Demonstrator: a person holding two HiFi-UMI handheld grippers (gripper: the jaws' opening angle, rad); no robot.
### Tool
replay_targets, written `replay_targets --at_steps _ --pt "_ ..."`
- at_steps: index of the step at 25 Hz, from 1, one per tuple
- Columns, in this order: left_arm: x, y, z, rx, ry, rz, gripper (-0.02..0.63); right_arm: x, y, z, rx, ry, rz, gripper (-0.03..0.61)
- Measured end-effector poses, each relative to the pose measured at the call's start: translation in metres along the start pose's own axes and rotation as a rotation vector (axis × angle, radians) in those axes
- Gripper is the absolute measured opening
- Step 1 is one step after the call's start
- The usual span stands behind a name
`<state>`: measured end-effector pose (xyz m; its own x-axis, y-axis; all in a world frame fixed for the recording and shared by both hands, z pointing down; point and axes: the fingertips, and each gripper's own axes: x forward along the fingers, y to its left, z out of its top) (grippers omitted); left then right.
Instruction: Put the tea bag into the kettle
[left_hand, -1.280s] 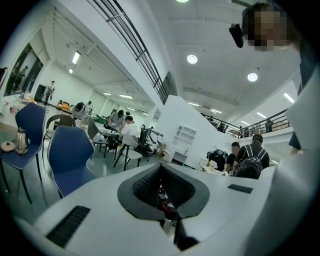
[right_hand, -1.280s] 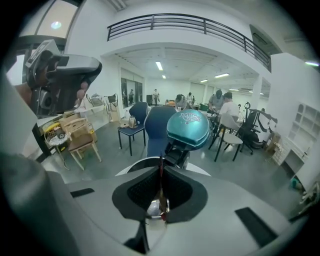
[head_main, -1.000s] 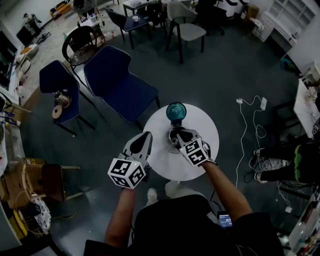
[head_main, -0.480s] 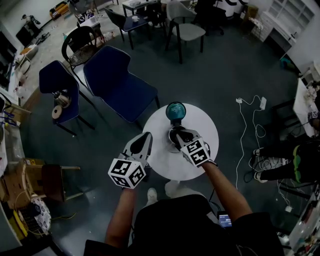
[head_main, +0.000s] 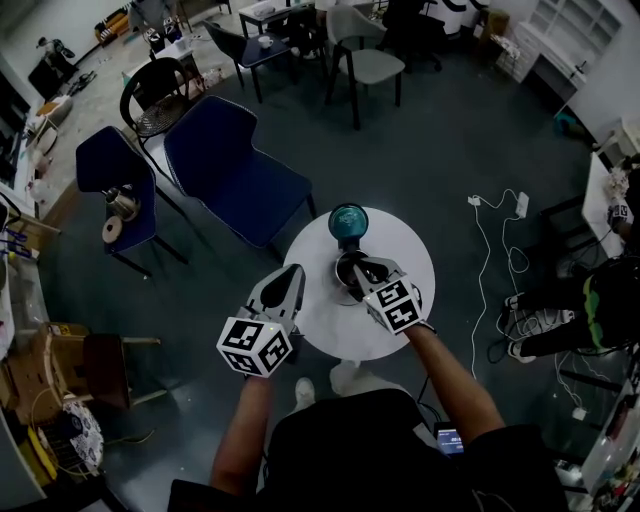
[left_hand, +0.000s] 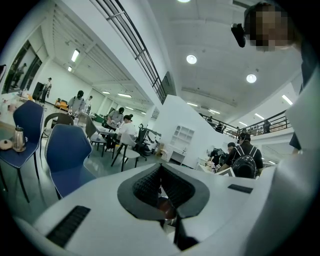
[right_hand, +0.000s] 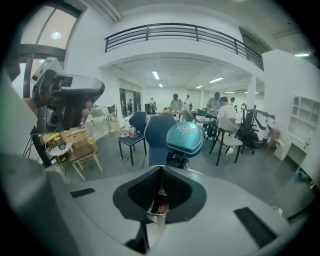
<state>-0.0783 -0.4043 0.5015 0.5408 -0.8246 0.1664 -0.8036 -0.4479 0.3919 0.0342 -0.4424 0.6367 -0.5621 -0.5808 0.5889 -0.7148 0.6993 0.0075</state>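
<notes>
White left gripper (head_main: 291, 272) and right gripper (head_main: 352, 270), marker cubes (head_main: 254, 346) (black-and-white), black shirt (head_main: 350, 440)

My right gripper (right_hand: 161, 168), its two grey jaws with black ribbed pads pressed together, points at a glossy teal domed vessel (right_hand: 185, 140) close ahead, with a blue plastic chair (right_hand: 155, 140) behind it.

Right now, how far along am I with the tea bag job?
Done: nothing I can confirm; no tea bag is visible. In hand: the right gripper, jaws together, is at a dark vessel beside the teal dome. The left gripper is shut, aside. Left: showing the bag inside.
</notes>
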Motion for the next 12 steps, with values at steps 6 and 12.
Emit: replay_targets --at_steps 6,12 --pt "-0.012 -0.003 0.002 0.007 -0.004 -0.022 0.017 -0.017 0.008 0.020 0.014 -0.056 -0.025 0.020" --pt "-0.022 -0.016 0.000 0.022 0.006 -0.063 0.015 -0.046 0.014 0.047 0.061 -0.148 -0.058 0.018"
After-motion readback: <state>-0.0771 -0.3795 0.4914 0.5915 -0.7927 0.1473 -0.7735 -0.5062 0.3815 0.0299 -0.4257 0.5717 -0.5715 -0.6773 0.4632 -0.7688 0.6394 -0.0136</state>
